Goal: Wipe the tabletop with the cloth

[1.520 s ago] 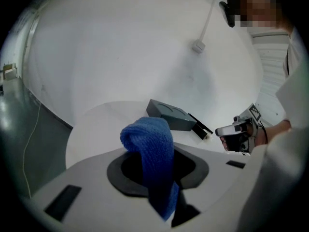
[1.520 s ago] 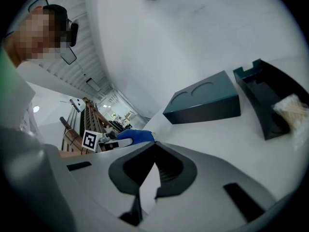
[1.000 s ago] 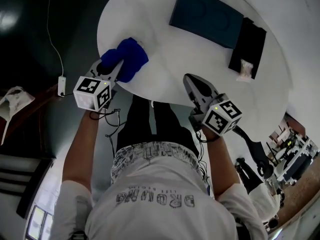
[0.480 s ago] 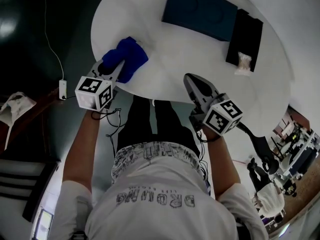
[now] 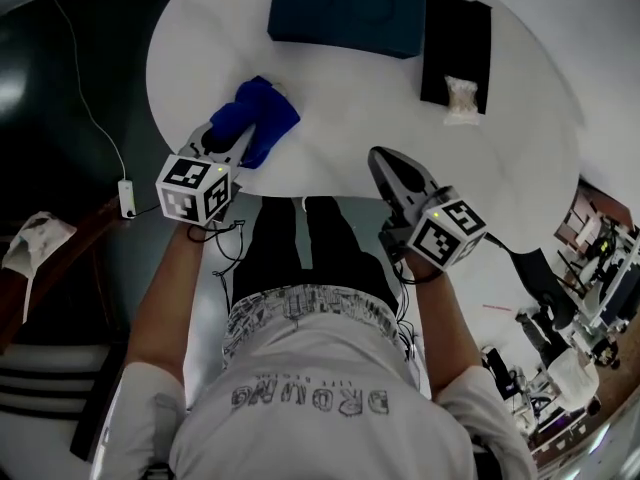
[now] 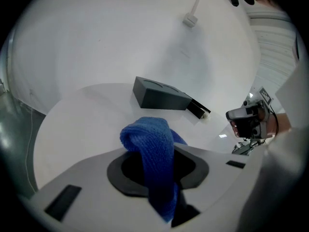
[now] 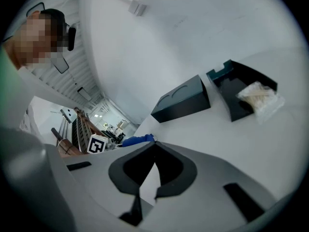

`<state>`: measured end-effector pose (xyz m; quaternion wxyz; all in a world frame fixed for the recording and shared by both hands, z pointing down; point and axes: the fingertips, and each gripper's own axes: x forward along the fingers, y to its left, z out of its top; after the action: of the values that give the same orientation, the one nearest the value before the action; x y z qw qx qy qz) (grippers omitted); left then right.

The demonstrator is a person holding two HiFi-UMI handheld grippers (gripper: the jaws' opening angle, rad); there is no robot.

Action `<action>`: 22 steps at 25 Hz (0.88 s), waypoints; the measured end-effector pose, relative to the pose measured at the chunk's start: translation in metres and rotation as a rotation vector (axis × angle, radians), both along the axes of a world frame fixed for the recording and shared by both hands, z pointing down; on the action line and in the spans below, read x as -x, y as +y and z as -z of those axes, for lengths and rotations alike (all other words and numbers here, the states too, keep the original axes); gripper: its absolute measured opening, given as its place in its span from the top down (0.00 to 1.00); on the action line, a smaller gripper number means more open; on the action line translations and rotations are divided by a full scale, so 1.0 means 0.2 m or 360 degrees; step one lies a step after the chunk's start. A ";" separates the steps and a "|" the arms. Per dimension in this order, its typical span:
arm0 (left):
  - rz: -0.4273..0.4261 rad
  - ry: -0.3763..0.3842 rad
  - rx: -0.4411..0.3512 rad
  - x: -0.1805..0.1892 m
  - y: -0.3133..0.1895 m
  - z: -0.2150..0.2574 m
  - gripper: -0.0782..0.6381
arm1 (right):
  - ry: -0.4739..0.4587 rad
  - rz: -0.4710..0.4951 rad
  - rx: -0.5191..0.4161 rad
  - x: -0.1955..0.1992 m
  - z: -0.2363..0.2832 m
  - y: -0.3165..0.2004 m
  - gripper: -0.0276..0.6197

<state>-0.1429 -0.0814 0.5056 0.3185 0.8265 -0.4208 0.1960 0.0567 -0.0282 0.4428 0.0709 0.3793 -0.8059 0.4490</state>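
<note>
A blue cloth [image 5: 256,116] lies bunched on the white round tabletop [image 5: 350,118] near its front left edge. My left gripper [image 5: 236,136] is shut on the cloth, and a fold of it [image 6: 150,140] runs up between the jaws in the left gripper view. My right gripper [image 5: 379,158] is over the table's near edge, to the right of the cloth. Its jaws meet at the tips with nothing between them [image 7: 154,146]. From the right gripper view the cloth [image 7: 137,139] shows as a small blue strip at the left.
A dark blue box [image 5: 345,8] sits at the back of the table, with a black tray [image 5: 455,38] holding a clear packet [image 5: 462,98] to its right. A white cable and adapter [image 5: 125,196] lie on the dark floor at the left.
The head view has swung, so the box and tray now sit further left and higher. Both grippers keep roughly the same places. The left one still holds the cloth.
</note>
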 end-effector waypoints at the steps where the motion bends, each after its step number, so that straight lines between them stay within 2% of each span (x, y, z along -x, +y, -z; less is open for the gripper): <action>1: -0.0024 0.0001 0.0002 -0.05 0.00 0.00 0.72 | -0.0003 -0.0022 -0.0002 -0.04 0.00 0.01 0.95; 10: -0.0234 0.0016 0.0009 -0.44 0.00 -0.01 0.72 | -0.0002 -0.0211 -0.0012 -0.35 0.00 0.08 0.95; 22: -0.0424 0.0038 0.0024 -0.85 0.02 0.01 0.72 | 0.0002 -0.0375 -0.0029 -0.64 0.01 0.17 0.95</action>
<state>0.0271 -0.0779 0.5043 0.3009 0.8748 -0.3020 0.2300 0.1856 0.0056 0.4418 0.0146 0.4723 -0.7598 0.4466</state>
